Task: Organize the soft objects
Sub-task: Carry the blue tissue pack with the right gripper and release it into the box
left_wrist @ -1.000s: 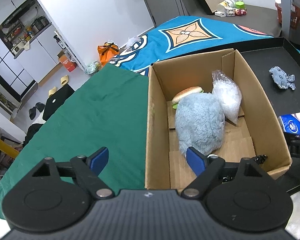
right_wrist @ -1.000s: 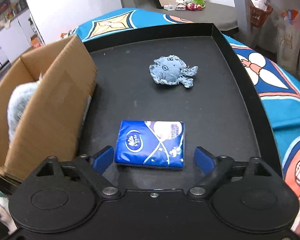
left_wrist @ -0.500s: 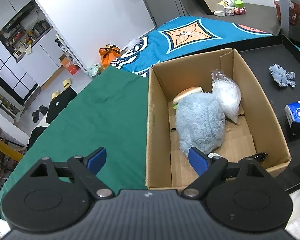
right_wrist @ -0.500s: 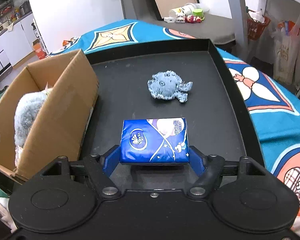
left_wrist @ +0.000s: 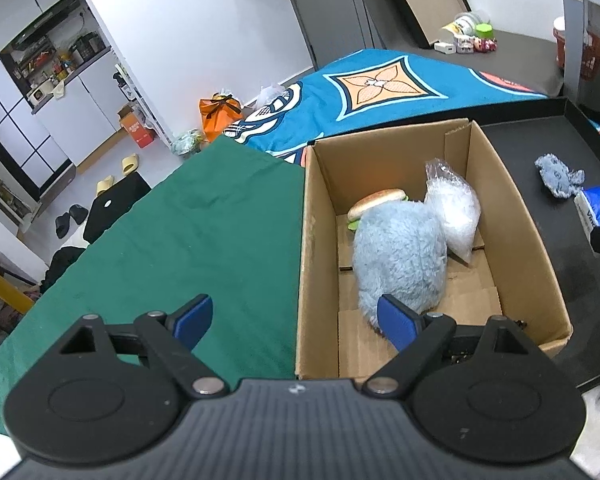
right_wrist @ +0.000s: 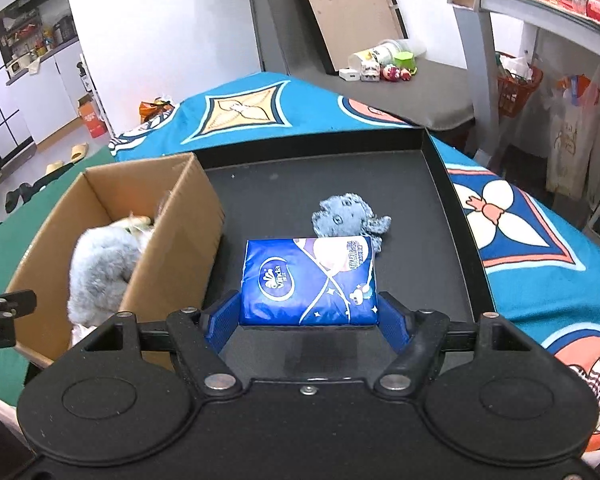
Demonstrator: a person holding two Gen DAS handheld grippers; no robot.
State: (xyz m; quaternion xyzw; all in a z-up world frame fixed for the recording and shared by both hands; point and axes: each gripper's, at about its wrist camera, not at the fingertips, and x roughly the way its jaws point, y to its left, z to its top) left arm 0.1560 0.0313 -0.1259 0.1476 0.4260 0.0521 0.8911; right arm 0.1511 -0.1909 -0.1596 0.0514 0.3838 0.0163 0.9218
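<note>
The left gripper (left_wrist: 296, 320) hovers with jaws spread wide, straddling the near left wall of the cardboard box (left_wrist: 312, 240), which sits partly on the green cloth (left_wrist: 180, 240). Inside the box lie a fluffy blue plush (left_wrist: 400, 260), a burger toy (left_wrist: 376, 202) and a clear bag (left_wrist: 456, 212). To the right, the right gripper (right_wrist: 309, 318) pinches the blue tissue pack (right_wrist: 310, 282) above the black tray (right_wrist: 440, 168). A small grey plush (right_wrist: 340, 220) lies on the tray just beyond the pack.

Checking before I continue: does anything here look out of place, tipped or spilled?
Nothing spilled or damaged. One small blue plush still lies alone on the black tray, outside the cardboard box. The right gripper holds the tissue pack level.
</note>
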